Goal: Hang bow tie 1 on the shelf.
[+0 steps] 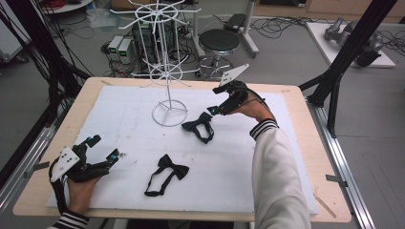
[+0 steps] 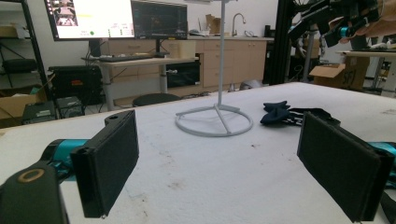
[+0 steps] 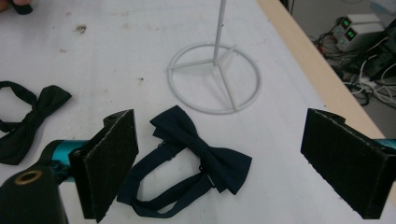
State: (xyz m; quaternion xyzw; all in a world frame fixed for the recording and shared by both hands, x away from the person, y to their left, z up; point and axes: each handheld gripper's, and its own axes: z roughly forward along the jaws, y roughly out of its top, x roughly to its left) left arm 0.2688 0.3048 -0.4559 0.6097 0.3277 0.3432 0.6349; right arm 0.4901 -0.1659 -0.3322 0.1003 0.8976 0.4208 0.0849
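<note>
A dark navy bow tie (image 1: pixel 199 126) lies on the white mat just right of the wire stand's round base (image 1: pixel 169 113). My right gripper (image 1: pixel 215 101) hovers open directly over it; in the right gripper view the navy bow tie (image 3: pixel 196 158) lies between and below the wide-apart pads of that gripper (image 3: pixel 222 140). A black bow tie (image 1: pixel 167 172) with its strap looped rests nearer the front edge, seen as the black bow tie (image 3: pixel 32 116) at the left. My left gripper (image 1: pixel 105 147) is open at the front left, holding nothing, its pads (image 2: pixel 109 163) far apart.
The tall white wire display stand (image 1: pixel 167 52) with radial hooks rises at the back middle of the mat (image 1: pixel 119 124). The wooden table edge (image 1: pixel 310 143) runs along the right. A stool and cables sit on the floor beyond the table.
</note>
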